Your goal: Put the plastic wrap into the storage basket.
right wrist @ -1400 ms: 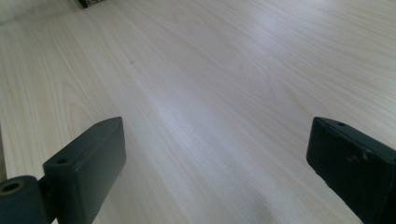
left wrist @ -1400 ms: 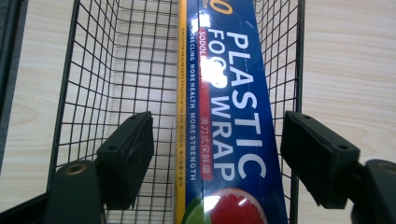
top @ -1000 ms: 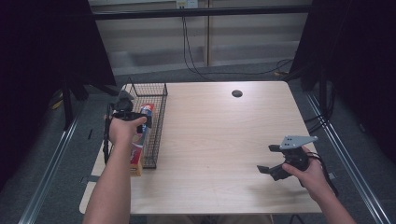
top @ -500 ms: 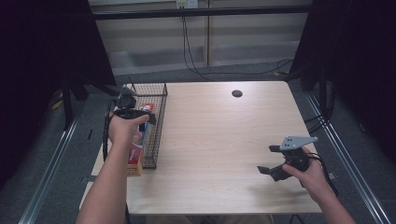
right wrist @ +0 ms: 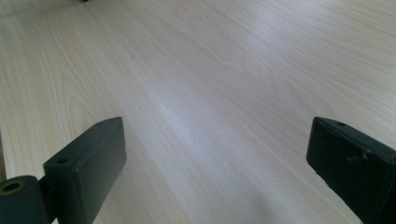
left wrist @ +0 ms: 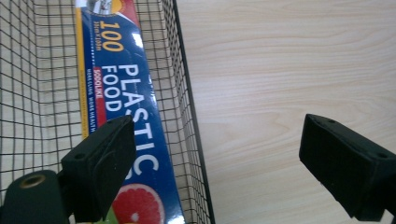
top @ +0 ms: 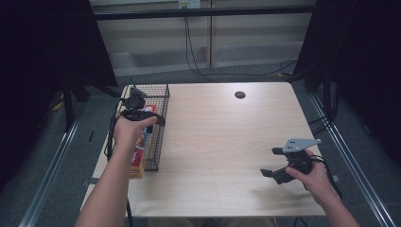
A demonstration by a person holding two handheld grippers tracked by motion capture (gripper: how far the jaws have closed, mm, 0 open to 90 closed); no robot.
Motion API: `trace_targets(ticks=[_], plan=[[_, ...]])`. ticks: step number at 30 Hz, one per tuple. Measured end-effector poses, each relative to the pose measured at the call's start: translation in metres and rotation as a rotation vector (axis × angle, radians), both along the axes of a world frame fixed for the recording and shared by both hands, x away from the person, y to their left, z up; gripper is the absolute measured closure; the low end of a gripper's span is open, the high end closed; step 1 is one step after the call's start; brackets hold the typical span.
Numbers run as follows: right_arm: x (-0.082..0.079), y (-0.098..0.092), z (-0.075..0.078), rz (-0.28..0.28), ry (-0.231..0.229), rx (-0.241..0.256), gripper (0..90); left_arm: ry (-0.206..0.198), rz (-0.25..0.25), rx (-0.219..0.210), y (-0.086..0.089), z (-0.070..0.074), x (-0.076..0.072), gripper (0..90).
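High view: the left tongs (top: 142, 113) hang over the black wire basket (top: 158, 142) at the left edge of the pale wood worktop (top: 222, 142), gripped from behind by the left hand (top: 128, 127); the right tongs (top: 272, 163) sit low over the bare worktop at the near right, held by the right hand (top: 314, 177), a grey three-cornered plate (top: 300, 143) on top; a small dark disc (top: 240, 94) lies on the worktop far ahead of both.

Left gripper view: the left tongs (left wrist: 219, 163) stand wide open and hold nothing; beneath one jaw, inside the wire basket (left wrist: 187, 116), lies a long blue box of plastic food wrap (left wrist: 126, 121), lengthwise against the basket's mesh wall; the other jaw is over bare worktop (left wrist: 289, 70) outside the basket.

Right gripper view: the right tongs (right wrist: 217, 163) are likewise spread wide and empty, with plain wood worktop (right wrist: 210, 84) between and beyond the jaws.
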State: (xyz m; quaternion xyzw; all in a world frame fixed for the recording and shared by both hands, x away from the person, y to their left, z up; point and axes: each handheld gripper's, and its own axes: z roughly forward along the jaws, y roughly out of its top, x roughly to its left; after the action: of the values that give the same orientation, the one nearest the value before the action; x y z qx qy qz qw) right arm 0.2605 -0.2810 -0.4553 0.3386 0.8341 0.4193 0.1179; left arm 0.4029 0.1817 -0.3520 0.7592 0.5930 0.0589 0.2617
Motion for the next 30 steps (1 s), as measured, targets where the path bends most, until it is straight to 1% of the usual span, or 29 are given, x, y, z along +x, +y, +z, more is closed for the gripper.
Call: trace_targets(ticks=[2, 9, 11, 15, 19, 20, 23, 24, 25, 26, 28, 29, 30], plan=[[0.000, 0.000, 0.000, 0.000, 0.000, -0.001, 4.4, -0.004, -0.009, -0.005, -0.002, 0.000, -0.001, 11.1], [0.000, 0.000, 0.000, 0.000, -0.001, -0.002, 4.4, -0.009, -0.068, -0.026, -0.011, -0.001, -0.004, 11.1], [0.000, 0.000, 0.000, 0.000, 0.000, -0.001, 4.4, -0.017, -0.086, -0.024, -0.014, 0.000, -0.006, 11.1], [0.000, 0.000, 0.000, 0.000, -0.001, -0.003, 4.4, -0.024, -0.103, -0.039, -0.019, 0.000, -0.008, 11.1], [0.000, 0.001, -0.001, 0.002, -0.001, -0.002, 4.4, -0.034, -0.139, -0.041, -0.025, 0.000, -0.011, 10.9], [0.001, 0.001, -0.001, 0.005, -0.003, -0.003, 4.3, -0.039, -0.143, -0.051, -0.027, 0.000, -0.012, 10.9], [0.001, 0.001, -0.001, 0.002, -0.003, -0.008, 4.4, -0.038, -0.171, -0.060, -0.030, -0.001, -0.014, 10.9], [0.001, 0.001, -0.001, 0.002, -0.003, -0.007, 4.3, -0.040, -0.167, -0.060, -0.032, -0.002, -0.014, 10.9], [0.001, 0.001, -0.001, 0.002, -0.004, -0.007, 4.3, -0.044, -0.170, -0.069, -0.033, -0.003, -0.015, 10.6], [0.001, 0.001, -0.001, 0.002, -0.004, -0.007, 4.4, -0.039, -0.186, -0.068, -0.034, -0.003, -0.015, 10.6], [0.001, 0.001, -0.001, 0.005, 0.000, -0.009, 4.3, -0.047, -0.188, -0.071, -0.037, -0.005, -0.016, 10.5], [0.001, 0.001, -0.001, 0.005, -0.001, -0.009, 4.4, -0.039, -0.200, -0.073, -0.037, -0.005, -0.017, 10.5], [0.000, 0.001, -0.001, 0.003, -0.001, -0.009, 4.3, -0.039, -0.204, -0.074, -0.039, -0.005, -0.017, 10.5]])
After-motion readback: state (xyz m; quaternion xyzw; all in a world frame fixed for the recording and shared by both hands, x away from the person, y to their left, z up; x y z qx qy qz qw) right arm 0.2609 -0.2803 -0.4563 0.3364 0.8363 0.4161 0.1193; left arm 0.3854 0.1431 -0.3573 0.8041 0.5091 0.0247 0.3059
